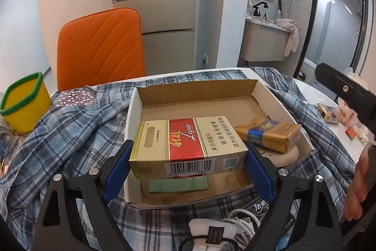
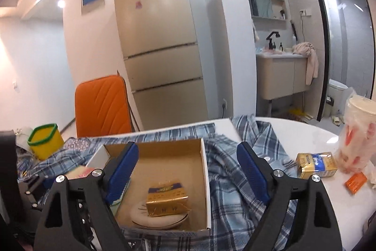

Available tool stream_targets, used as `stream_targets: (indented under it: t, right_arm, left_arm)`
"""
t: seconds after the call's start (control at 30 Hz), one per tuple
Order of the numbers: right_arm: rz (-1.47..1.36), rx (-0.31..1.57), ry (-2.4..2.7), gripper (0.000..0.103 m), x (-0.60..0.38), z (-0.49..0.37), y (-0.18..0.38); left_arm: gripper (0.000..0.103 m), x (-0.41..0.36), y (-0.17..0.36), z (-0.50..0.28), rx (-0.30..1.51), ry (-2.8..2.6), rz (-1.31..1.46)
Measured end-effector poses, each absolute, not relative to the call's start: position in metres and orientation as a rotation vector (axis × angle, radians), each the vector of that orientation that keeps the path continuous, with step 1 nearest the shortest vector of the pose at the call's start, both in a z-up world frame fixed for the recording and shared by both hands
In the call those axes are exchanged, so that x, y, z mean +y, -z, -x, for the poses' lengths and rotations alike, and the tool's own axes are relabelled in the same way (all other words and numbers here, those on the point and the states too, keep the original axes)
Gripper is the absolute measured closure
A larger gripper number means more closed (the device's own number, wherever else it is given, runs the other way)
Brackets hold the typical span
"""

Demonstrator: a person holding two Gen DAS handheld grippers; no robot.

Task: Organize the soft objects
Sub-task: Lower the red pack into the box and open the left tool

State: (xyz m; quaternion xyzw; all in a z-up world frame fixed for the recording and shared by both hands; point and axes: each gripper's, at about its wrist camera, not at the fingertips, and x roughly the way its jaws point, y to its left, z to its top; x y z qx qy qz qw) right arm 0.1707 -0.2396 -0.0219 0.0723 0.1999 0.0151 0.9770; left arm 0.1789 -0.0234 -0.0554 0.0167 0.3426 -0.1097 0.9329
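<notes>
two packs were going into one box

the left gripper point(image 1: 188, 157) was clenched on the red and gold pack point(image 1: 185, 145), held just above the cardboard box point(image 1: 270, 95) that sat on the plaid shirt point(image 1: 70, 133). a good way to do this step was to lower the pack onto bare cardboard beside the gold pack point(image 1: 268, 135) and then let go gently. the right gripper point(image 2: 185, 171) was released with nothing between its blue pads; the gold pack lay in the box below and in front of it, on a white dish point(image 2: 159, 220).
</notes>
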Motion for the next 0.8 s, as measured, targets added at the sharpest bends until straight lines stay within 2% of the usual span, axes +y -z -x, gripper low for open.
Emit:
stream_targets:
  t: [0.17,0.23,0.47,0.8]
  right_arm:
    - [-0.129,0.440,-0.039,0.016,-0.236,-0.177,0.025]
    - [-0.126,0.432,-0.040,0.016,-0.235,-0.174,0.023]
    - [-0.094,0.410,-0.040,0.016,-0.230,-0.170,0.021]
    - [-0.090,0.348,-0.046,0.016,-0.229,-0.157,0.013]
  left_arm:
    - [0.011,-0.026,0.054,-0.174,0.684,0.237,-0.044]
    - [0.000,-0.027,0.052,-0.171,0.666,0.246,-0.049]
    - [0.000,-0.024,0.042,-0.162,0.588,0.227,-0.042]
    - [0.000,-0.017,0.002,-0.121,0.294,0.127,-0.051]
